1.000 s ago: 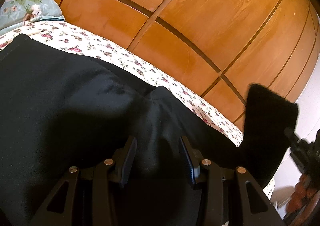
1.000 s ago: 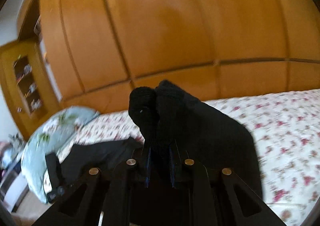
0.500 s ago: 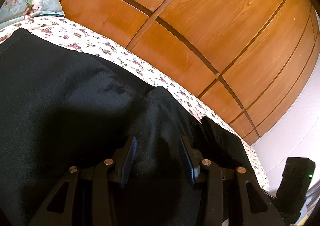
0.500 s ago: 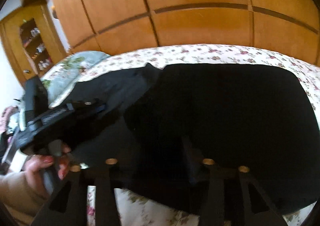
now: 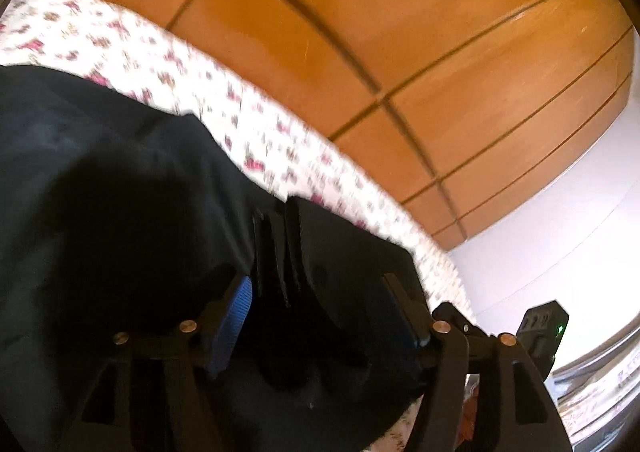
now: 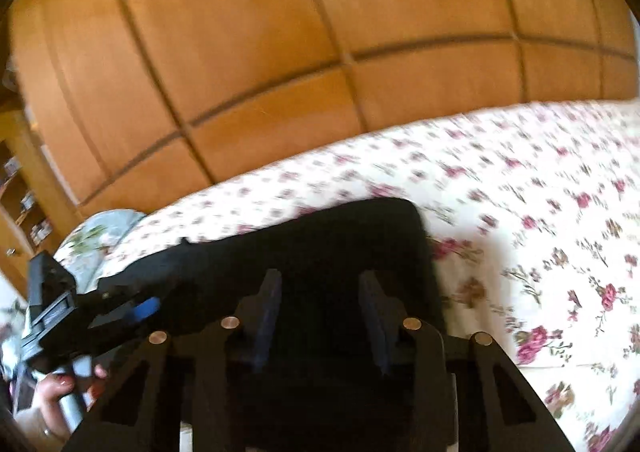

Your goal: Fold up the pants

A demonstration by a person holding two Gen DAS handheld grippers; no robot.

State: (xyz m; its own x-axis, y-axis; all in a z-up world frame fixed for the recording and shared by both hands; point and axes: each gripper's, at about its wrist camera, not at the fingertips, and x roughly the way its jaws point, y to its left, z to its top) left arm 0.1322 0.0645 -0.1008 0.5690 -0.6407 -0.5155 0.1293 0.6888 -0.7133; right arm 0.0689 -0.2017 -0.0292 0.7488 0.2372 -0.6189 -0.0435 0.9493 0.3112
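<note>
Nearest, the left gripper point(image 5: 320, 316) is opening its jaws, wide apart over the black pants point(image 5: 100, 211), gripping nothing. The right gripper point(image 6: 320, 312) is closing its jaws, still apart above the cloth with no fabric pinched. The pants lie on the bed point(image 6: 520, 191), one soft, matte layer doubled over into a rounded-cornered slab; further folds probably remain. Beyond are the floral sheet, then glossy wooden wardrobe panels point(image 6: 280, 31).
</note>
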